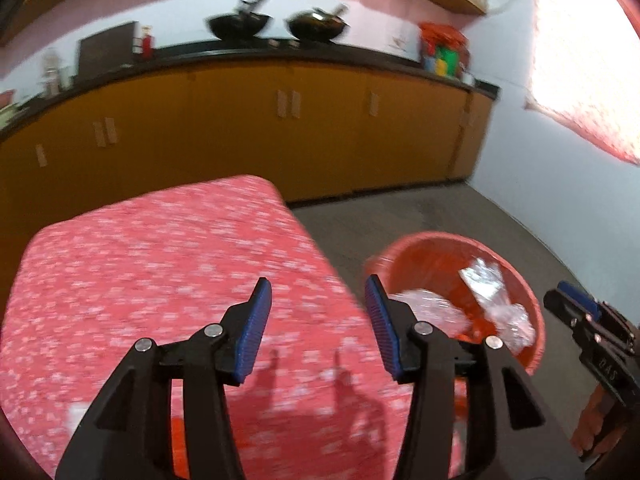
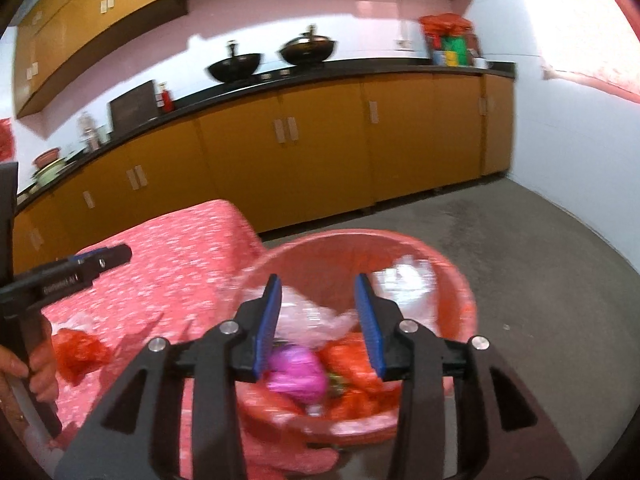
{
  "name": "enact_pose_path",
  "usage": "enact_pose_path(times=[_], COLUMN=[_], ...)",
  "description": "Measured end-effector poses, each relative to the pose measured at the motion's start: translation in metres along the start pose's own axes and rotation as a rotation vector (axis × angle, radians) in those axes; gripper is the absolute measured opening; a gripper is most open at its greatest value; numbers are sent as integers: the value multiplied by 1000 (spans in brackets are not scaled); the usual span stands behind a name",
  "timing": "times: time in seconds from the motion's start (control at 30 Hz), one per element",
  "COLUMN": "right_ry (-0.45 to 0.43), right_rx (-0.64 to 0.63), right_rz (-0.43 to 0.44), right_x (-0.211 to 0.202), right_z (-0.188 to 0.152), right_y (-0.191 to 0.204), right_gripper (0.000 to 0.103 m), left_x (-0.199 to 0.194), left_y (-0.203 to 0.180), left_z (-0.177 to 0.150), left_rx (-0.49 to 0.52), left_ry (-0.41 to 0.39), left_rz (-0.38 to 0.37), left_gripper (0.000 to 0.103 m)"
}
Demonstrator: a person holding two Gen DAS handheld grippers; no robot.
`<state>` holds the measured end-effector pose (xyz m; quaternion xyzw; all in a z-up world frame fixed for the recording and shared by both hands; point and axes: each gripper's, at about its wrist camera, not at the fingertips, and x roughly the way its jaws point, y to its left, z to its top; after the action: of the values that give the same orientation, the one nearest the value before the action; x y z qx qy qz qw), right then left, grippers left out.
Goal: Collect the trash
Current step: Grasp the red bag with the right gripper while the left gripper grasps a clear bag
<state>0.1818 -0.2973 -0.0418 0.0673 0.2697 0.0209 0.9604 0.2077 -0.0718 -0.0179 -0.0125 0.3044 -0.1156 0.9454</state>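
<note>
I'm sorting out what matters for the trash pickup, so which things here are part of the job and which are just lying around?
Part of the job:
red bin
clear plastic wrappers in it
pink wrapper in it
red plastic scrap on the table
left gripper, right gripper, both open

Just lying about:
two black woks
colourful packets
floral tablecloth

Setting: a domestic kitchen. Evidence follows.

- A long run of ochre base cabinets (image 2: 320,152) with pale handles spans the far wall, topped by a black worktop (image 2: 360,70).
- Matching wall cabinets (image 2: 80,24) hang above, against a pink wall (image 2: 248,12).
- Two black woks (image 2: 236,66) stand on the worktop, each with a utensil or handle projecting; detail is blurred.
- Stacked bowls (image 2: 48,166) sit at the left end; colourful packages (image 2: 448,44) sit at the right end.
- The floor (image 2: 520,260) is grey and bare.
- A table with a red patterned cloth (image 1: 160,280) stands in front, an orange bin (image 1: 460,292) beside it.
</note>
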Motion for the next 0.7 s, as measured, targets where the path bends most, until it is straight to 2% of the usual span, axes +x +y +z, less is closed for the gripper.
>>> enact_pose_path(times=[0.2,0.33,0.7], right_ry=[18,27,92], right_rx=[-115,-162,-276], right_rz=[133,230,409], right_x=[12,15,22], right_z=[-5,-8,-23], right_y=[69,110,182], right_gripper=[40,40,45], left_x=[-39,-51,-84], left_y=[74,112,195], left_z=[-10,-20,-42], left_rx=[-80,-108,-233], left_ry=[-61,-52,-66], left_rz=[156,242,403], left_gripper=[53,54,56])
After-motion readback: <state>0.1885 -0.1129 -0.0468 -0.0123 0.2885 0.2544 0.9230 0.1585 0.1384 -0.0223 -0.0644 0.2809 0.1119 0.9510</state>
